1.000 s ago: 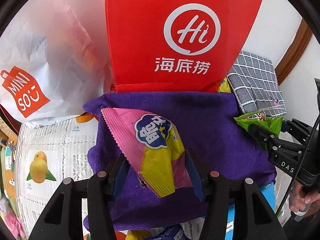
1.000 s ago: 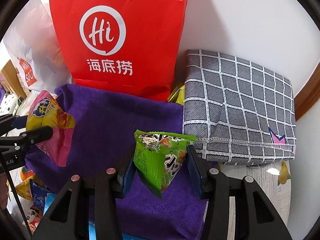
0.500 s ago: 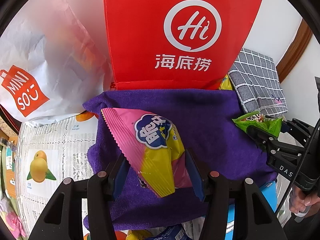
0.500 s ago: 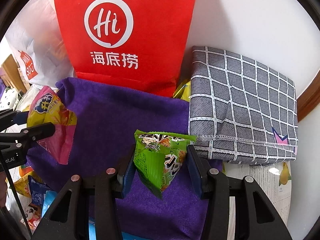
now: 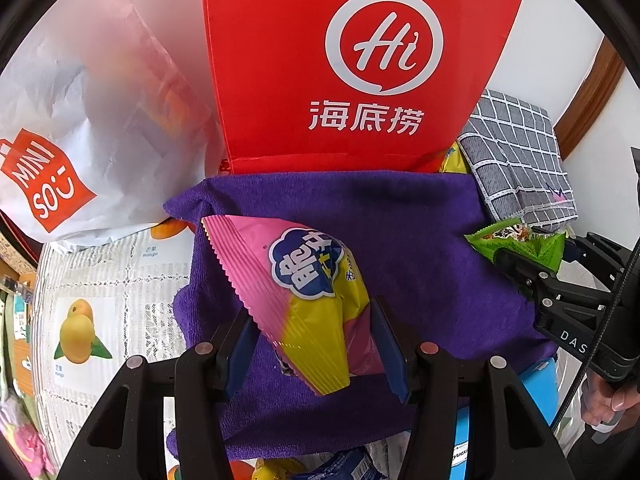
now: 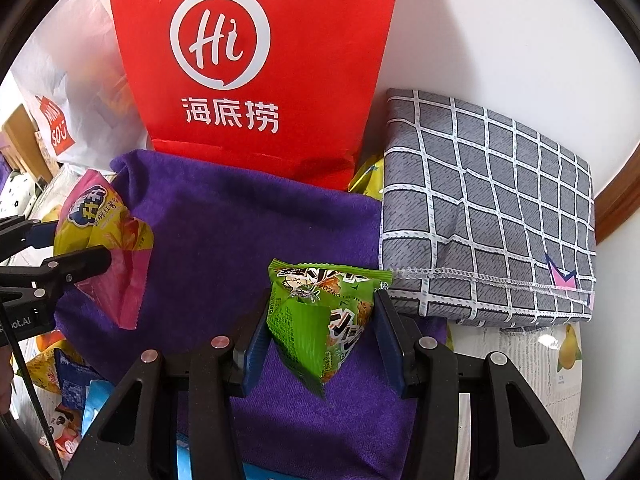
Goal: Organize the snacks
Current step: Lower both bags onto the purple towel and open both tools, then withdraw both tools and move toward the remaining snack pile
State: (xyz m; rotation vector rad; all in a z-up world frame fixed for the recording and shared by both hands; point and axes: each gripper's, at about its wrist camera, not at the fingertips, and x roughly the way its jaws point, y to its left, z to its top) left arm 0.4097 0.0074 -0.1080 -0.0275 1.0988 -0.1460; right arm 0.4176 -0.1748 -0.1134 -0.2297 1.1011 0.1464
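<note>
Both tongs are loaded. Left tongs [image 5: 316, 344] stand about half closed, with the pads pressing the sides of a pink-and-yellow snack bag [image 5: 308, 292], which sticks up and leans toward 11 o'clock in the left wrist view. Right tongs [image 6: 320, 340] are closed to a similar width on a small green snack packet [image 6: 320, 316], which is held with its sealed edge upward. Each packet hangs over the purple towel [image 6: 224, 240], and I cannot tell if either touches it.

Nearest to the cameras, at 6 to 7 o'clock in the right wrist view, more loose snacks [image 6: 68, 396] lie by the near edge of the towel, partly hidden; these seem not yet sorted. The bare middle of the towel carries no packet, so I judge the arranging is at an early stage: two snacks are picked up, none is visibly put in a final place.

Farther, at 3 o'clock, a grey checked cloth [image 6: 488, 216] lies folded beside the towel. At 12 o'clock a red paper bag [image 6: 256, 64] stands just behind the towel, and a yellow packet [image 6: 370, 178] looks out between the bag and the cloth. A white shopping bag [image 5: 92, 120] stands at 10 o'clock. Whether the snacks go into a bag or onto the towel is not clear.
</note>
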